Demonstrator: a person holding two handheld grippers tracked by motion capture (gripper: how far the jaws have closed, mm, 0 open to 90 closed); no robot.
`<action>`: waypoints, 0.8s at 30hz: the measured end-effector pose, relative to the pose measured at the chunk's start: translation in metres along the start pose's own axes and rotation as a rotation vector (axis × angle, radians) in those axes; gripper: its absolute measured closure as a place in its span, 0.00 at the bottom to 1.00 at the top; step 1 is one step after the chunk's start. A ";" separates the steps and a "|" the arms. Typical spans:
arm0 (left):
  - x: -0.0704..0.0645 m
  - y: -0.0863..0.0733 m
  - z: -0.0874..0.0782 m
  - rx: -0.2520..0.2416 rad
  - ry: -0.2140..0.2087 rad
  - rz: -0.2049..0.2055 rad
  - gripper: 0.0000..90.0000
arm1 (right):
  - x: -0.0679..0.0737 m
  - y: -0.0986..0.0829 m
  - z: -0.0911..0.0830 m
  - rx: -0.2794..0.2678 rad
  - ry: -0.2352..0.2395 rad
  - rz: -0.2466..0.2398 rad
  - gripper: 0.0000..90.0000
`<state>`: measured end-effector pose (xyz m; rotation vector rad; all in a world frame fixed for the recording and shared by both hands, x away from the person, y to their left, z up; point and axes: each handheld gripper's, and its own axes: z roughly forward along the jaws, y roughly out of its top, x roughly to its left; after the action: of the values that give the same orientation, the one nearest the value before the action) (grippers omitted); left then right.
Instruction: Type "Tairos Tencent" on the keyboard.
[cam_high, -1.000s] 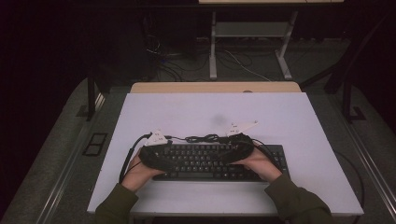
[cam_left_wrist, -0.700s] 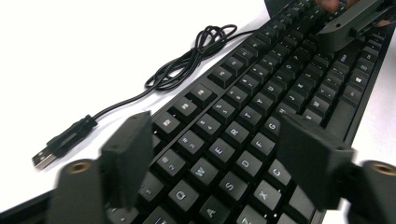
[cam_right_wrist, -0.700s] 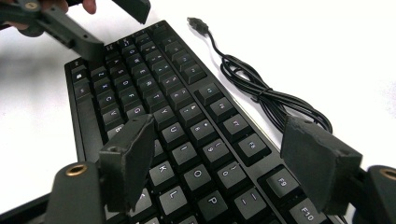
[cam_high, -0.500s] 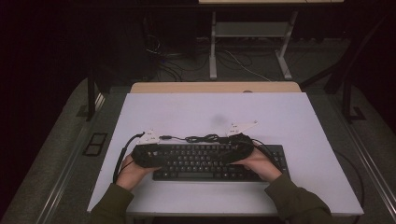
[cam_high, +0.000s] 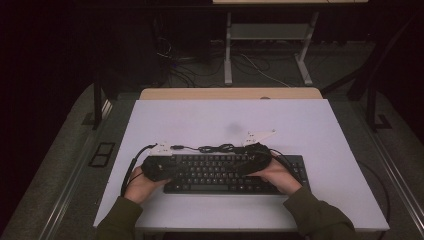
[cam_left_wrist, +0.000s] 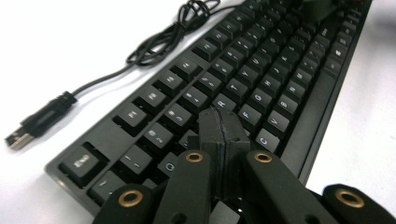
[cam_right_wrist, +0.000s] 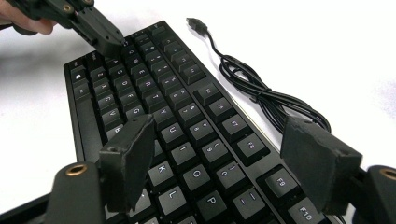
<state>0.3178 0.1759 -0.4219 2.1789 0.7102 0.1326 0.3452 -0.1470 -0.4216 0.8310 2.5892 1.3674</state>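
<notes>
White desk (cam_high: 200, 120) carries the black keyboard (cam_high: 225, 172) near me. My left tool (cam_left_wrist: 223, 135), pressed together, rests over its left-end keys; my right tool (cam_right_wrist: 224, 158), spread, hovers over its right-side keys. I judge typing under way; next needs a clean single-key press.

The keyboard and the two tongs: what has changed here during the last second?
The left tongs slid leftward along the keyboard, toward its left end, jaws shut. The right tongs, jaws open, the keyboard and its cable stayed in place.
</notes>
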 end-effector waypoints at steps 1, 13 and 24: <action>-0.001 0.000 0.001 0.004 -0.003 -0.002 0.99 | 0.000 0.000 0.000 0.000 0.001 0.001 0.28; -0.002 -0.001 0.008 0.037 -0.018 0.010 0.99 | 0.000 0.000 0.000 0.002 0.000 -0.001 0.28; -0.001 -0.002 0.010 0.047 -0.024 0.008 0.99 | 0.000 0.000 0.001 0.006 0.000 -0.001 0.29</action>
<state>0.3192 0.1699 -0.4296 2.2242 0.6979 0.0947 0.3449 -0.1462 -0.4222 0.8310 2.5948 1.3601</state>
